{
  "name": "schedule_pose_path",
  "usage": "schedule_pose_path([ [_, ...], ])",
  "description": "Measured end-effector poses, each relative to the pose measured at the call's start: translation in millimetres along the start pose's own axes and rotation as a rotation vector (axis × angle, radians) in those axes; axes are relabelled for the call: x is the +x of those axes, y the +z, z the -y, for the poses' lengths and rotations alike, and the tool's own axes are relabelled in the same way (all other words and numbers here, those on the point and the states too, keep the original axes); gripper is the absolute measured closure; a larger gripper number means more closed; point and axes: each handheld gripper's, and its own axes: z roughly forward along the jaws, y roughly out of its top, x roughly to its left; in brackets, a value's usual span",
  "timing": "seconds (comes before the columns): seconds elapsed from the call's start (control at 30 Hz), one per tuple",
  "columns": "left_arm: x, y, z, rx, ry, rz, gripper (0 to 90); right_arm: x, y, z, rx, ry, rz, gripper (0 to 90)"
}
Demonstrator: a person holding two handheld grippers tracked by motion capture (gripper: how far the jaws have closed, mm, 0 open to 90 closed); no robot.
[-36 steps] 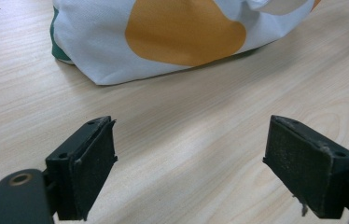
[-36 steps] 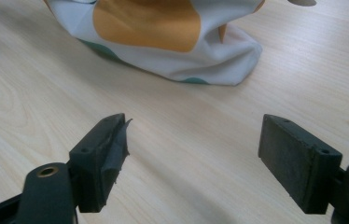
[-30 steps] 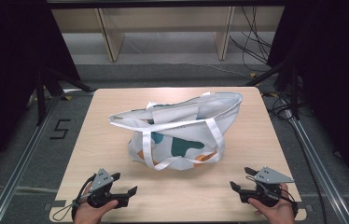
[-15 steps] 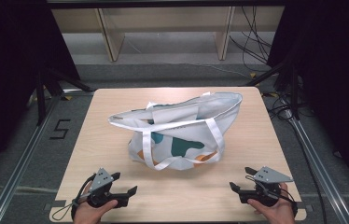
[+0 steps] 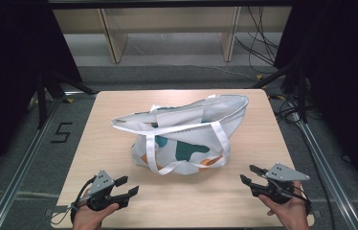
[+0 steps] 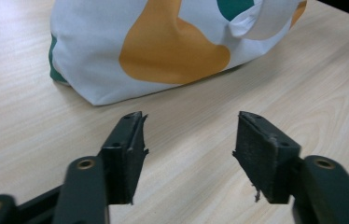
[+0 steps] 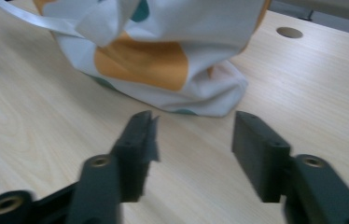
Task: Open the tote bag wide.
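so from the high view, the tote bag (image 5: 182, 136) sits mid-table (image 5: 119, 201), both hands near the front edge, well apart from it. the left gripper (image 5: 128, 188) and right gripper (image 5: 250, 176) have just been closing, now half apart with nothing between them. left gripper view: jaws gape over bare wood, bag (image 6: 163, 46) just ahead. right gripper view: same, bag (image 7: 163, 56) ahead. looks like a test squeeze before reaching in.

A light wooden counter (image 5: 119, 139) stands on grey floor; far behind it, a pale shelf (image 5: 167, 21); cables (image 5: 263, 43) trail far right.
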Motion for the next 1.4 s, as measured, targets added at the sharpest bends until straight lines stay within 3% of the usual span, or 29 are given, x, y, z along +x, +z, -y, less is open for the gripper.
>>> schedule_pose_path([
  [0.03, -2.8, -0.9, -2.5, 0.002, 0.041, -0.001, 53.7, -2.3, -0.2, -2.7, -0.007, -0.030, 0.005, 57.4],
  [0.1, -3.7, -1.0, -3.1, -0.002, 0.043, 0.016, 57.9, -1.3, -0.7, -4.6, -0.005, -0.022, 0.003, 61.7],
  [0.13, -4.5, -2.1, -4.1, 0.002, 0.054, 0.016, 68.1, -1.2, -0.9, -9.2, -0.017, -0.018, 0.004, 68.9],
  [0.17, -5.2, -1.4, -4.8, -0.010, 0.060, 0.023, 68.1, -1.2, -0.9, -9.2, -0.017, -0.018, 0.004, 68.9],
  [0.27, -6.1, -3.1, -9.2, -0.017, 0.083, 0.020, 82.3, -8.0, 0.4, -20.2, -0.052, -0.073, -0.014, 81.3],
  [0.33, -4.9, -5.1, -16.2, -0.030, 0.090, 0.032, 86.6, -6.8, -0.9, -26.7, -0.040, -0.059, -0.016, 84.7],
  [0.4, -3.6, -6.7, -19.6, -0.029, 0.095, 0.032, 89.3, -8.0, -0.6, -30.9, -0.058, -0.081, -0.016, 86.9],
  [0.5, -3.5, -12.4, -33.1, -0.045, 0.109, 0.040, 89.5, -8.5, -3.0, -46.6, -0.085, -0.111, -0.017, 89.9],
  [0.57, -2.7, -21.6, -51.3, -0.070, 0.123, 0.049, 89.6, -10.0, -6.9, -66.7, -0.104, -0.148, -0.024, 90.0],
  [0.6, -2.7, -21.6, -51.3, -0.070, 0.123, 0.049, 89.6, -10.0, -6.9, -66.7, -0.104, -0.148, -0.024, 90.0],
  [0.63, -0.3, -29.7, -69.3, -0.097, 0.142, 0.050, 89.6, -11.8, -9.6, -81.0, -0.127, -0.179, -0.018, 90.0],
  [0.67, -0.3, -29.7, -69.3, -0.097, 0.142, 0.050, 89.6, -11.8, -9.6, -81.0, -0.127, -0.179, -0.018, 90.0],
  [0.7, 2.5, -34.9, -86.7, -0.117, 0.166, 0.033, 89.6, -13.5, -12.2, -96.1, -0.142, -0.174, -0.023, 90.0],
  [0.77, 3.7, -36.9, -95.4, -0.127, 0.163, 0.026, 89.6, -17.1, -12.8, -111.6, -0.169, -0.201, 0.003, 90.0],
  [0.8, 6.9, -38.9, -110.5, -0.145, 0.167, 0.021, 89.6, -17.8, -12.5, -118.8, -0.171, -0.201, 0.002, 90.0],
  [0.83, 6.9, -38.9, -110.5, -0.145, 0.167, 0.021, 89.6, -17.8, -12.5, -118.8, -0.171, -0.201, 0.002, 90.0],
  [0.87, 10.0, -39.3, -126.7, -0.159, 0.157, 0.020, 89.6, -19.3, -10.2, -133.1, -0.181, -0.214, 0.006, 90.0],
  [0.9, 10.0, -39.3, -126.7, -0.159, 0.157, 0.020, 89.6, -19.8, -9.1, -138.5, -0.190, -0.217, 0.010, 90.0],
  [0.97, 15.9, -35.2, -148.6, -0.166, 0.144, 0.026, 89.6, -21.6, -5.4, -153.4, -0.191, -0.219, 0.012, 90.0],
  [1.07, 21.7, -27.2, -161.3, -0.154, 0.137, 0.016, 89.6, -26.0, 2.9, -170.3, -0.178, -0.225, 0.016, 90.0],
  [1.23, 33.9, -12.2, -174.8, -0.125, 0.130, -0.004, 89.6, -32.6, 16.7, -183.8, -0.143, -0.241, 0.024, 90.0],
  [1.27, 36.1, -9.7, -176.6, -0.122, 0.124, -0.008, 89.6, -35.7, 22.4, -187.2, -0.113, -0.238, 0.033, 90.0],
  [1.4, 49.4, 10.6, -183.4, -0.093, 0.112, -0.029, 89.6, -42.6, 34.0, -189.9, -0.085, -0.223, 0.039, 90.0],
])
